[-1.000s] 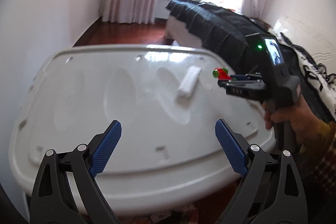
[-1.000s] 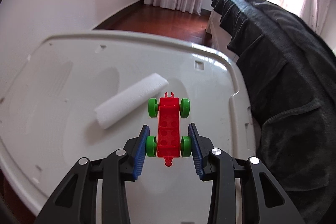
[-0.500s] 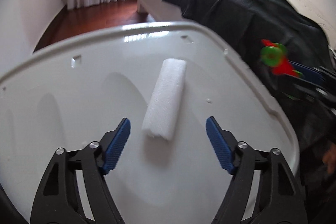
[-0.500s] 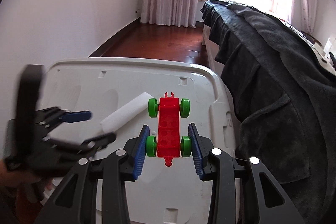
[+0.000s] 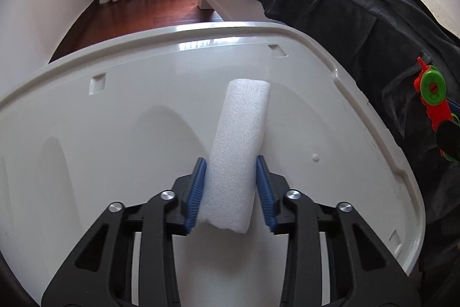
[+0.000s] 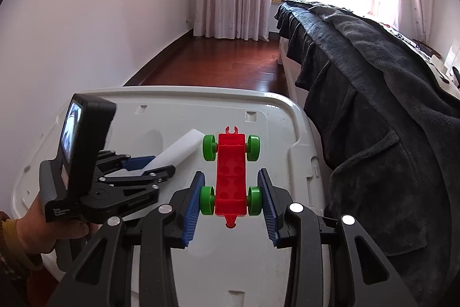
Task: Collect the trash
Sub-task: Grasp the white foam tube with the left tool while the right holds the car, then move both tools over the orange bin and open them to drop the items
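White cylindrical foam roll [image 5: 237,151], finely pebbled on its surface, lying lengthwise on the glossy white plastic lid [image 5: 115,111], near end raised a little and pinched between blue ribbed pads [image 5: 196,193], far end pointing toward the lid's back rim. Seen from the right wrist view as a short white tube [image 6: 179,151] angled across the lid, just left of a red toy-brick chassis with four green wheels [image 6: 231,177]. Chassis level, long axis pointing away, rear wheels pressed between blue pads, above the lid.
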Motion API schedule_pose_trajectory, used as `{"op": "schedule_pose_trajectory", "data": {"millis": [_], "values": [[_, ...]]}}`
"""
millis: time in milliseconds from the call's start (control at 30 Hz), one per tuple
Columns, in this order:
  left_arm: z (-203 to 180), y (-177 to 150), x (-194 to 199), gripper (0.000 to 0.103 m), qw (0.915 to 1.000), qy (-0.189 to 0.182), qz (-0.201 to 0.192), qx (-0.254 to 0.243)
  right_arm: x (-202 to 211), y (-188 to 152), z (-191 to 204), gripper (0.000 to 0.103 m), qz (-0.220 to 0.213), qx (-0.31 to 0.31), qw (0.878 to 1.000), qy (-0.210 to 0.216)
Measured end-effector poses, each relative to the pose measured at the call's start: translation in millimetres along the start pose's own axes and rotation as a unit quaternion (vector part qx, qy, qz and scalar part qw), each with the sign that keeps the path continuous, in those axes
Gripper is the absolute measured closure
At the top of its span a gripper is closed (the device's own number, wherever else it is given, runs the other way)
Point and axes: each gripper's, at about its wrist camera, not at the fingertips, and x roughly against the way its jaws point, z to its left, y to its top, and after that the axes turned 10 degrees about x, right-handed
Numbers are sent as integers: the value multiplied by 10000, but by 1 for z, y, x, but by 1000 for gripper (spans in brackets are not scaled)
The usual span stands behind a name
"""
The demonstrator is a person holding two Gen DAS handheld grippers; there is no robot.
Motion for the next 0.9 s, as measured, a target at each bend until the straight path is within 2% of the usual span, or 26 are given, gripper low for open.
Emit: {"op": "schedule_pose_trajectory", "data": {"millis": [233,400,567,733,900], "values": [[14,-21,38,72,9993,118,-236,256,8,2,3,65,-92,-3,10000,-9],[25,-42,90,72,9976,280,-560,288,27,4,17,65,-244,33,9997,46],[36,-76,153,72,9950,513,-813,286,60,1,53,65,-454,159,9985,248],[53,-132,209,72,9921,697,-933,457,94,-33,113,65,-486,313,9963,633],[62,-195,241,72,9909,825,-902,569,108,-88,170,65,-116,387,9939,1028]]}}
